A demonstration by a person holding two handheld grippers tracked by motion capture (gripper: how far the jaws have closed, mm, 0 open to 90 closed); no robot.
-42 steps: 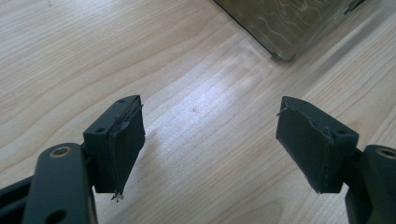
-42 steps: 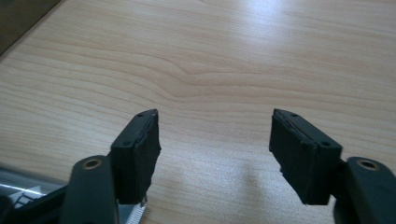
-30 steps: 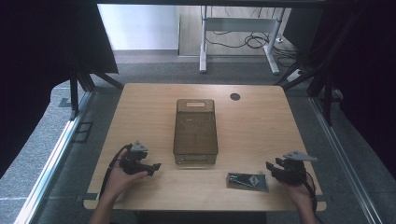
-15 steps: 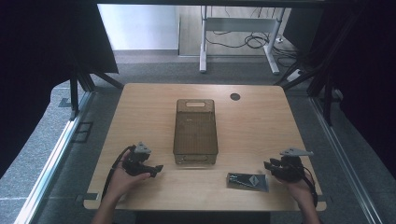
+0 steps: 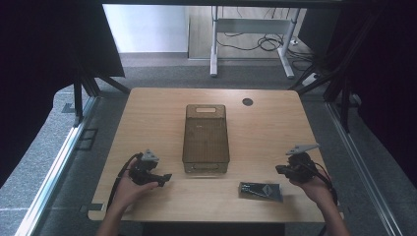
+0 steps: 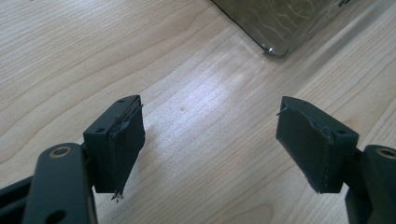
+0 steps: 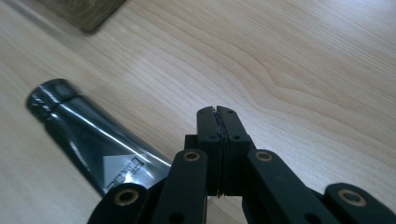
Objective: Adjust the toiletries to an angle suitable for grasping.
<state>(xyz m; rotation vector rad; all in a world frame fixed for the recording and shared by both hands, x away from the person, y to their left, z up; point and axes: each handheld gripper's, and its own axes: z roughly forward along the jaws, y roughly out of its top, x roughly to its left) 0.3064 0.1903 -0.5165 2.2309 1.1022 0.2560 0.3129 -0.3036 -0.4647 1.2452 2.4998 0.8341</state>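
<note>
While the left gripper point(image 6: 210, 140) hung with jaws wide and empty, the right gripper point(image 7: 218, 122) sat pressed closed on nothing, having edged slightly inward since 1 second earlier. Ahead-left of it lay the glossy black plastic packet point(image 7: 93, 140); the translucent smoky rectangular bin point(image 5: 206, 139) had not moved.

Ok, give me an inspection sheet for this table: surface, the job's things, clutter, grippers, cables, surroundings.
Surface: light wooden table, with a round dark hole near the far edge.
Job's things: a clear smoky bin stands mid-table; a flat dark packet lies near the front edge, right of the bin.
Clutter: nothing seen.
Grippers: left gripper open, empty, above bare wood; right gripper shut, empty, beside the packet.
Cables: one trails from each gripper; more lie on the floor beyond the table.
Surroundings: grey floor, white desk frame behind, dark curtains at the sides.
</note>
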